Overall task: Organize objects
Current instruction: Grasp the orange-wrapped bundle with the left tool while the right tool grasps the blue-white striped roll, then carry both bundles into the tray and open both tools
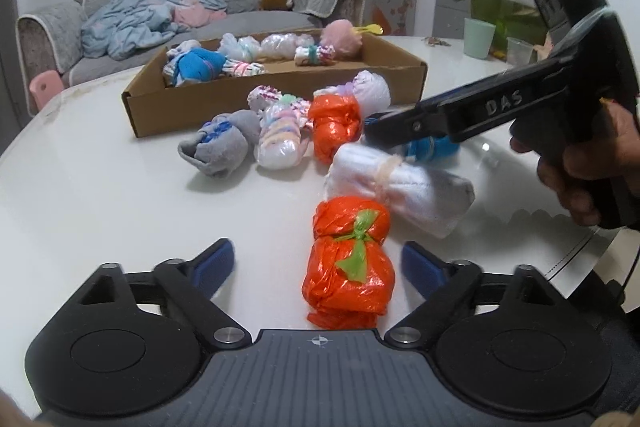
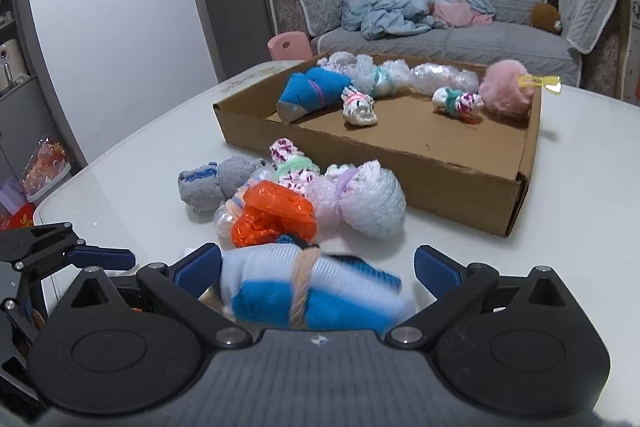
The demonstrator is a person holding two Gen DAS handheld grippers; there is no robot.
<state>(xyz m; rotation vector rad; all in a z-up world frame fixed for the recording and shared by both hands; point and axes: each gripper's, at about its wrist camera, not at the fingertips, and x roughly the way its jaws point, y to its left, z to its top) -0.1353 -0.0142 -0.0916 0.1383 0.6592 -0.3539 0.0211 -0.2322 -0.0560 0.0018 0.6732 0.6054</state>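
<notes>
Straddling bundles, both grippers' fingers gape: left gripper [image 1: 318, 263] around orange bundle [image 1: 347, 273], right gripper [image 2: 318, 273] around seemingly motion-blurred blue-white bundle [image 2: 310, 291].

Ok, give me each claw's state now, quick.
Left claw: open around the orange bundle, pads clear of it.
Right claw: open around the blue-and-white roll.

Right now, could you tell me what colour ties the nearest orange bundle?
Green tie, best seen in the left wrist view.
</notes>
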